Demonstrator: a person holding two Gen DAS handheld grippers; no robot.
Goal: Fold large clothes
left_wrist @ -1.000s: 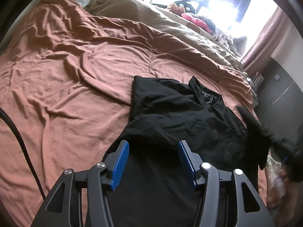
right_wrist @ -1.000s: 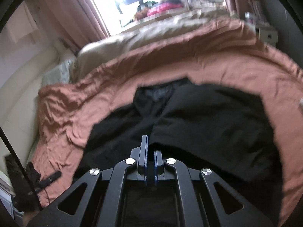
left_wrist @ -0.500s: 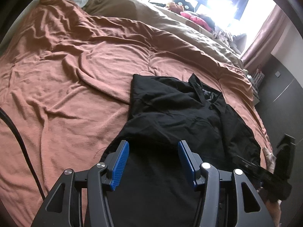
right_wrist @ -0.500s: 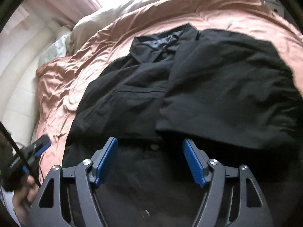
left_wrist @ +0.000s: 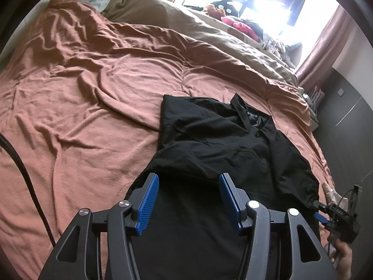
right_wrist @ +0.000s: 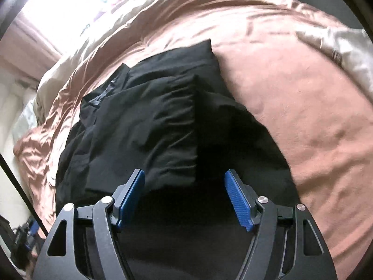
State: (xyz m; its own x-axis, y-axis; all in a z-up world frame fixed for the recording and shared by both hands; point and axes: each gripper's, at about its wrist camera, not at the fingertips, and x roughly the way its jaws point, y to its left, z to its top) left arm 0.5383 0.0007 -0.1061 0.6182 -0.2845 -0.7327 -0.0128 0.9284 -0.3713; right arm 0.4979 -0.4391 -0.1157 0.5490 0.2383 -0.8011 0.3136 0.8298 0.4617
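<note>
A black collared shirt (left_wrist: 223, 144) lies on a rust-coloured bedspread (left_wrist: 93, 107), with a sleeve panel folded in over its body. My left gripper (left_wrist: 188, 198) is open and empty, hovering over the shirt's lower part. In the right wrist view the shirt (right_wrist: 149, 126) shows with its folded panel uppermost, and my right gripper (right_wrist: 184, 198) is open and empty above its lower part. The right gripper also shows at the shirt's right edge in the left wrist view (left_wrist: 335, 217), held by a hand.
A beige duvet (left_wrist: 198, 32) and pillows lie at the far side of the bed under a bright window. Toys and clothes (left_wrist: 237, 23) sit on the sill. A dark cabinet (left_wrist: 345, 126) stands right of the bed. A black cable (left_wrist: 21, 170) crosses the left side.
My right gripper opened, released the shirt fabric, and swung over the shirt's other side. My left gripper stayed open and almost still.
</note>
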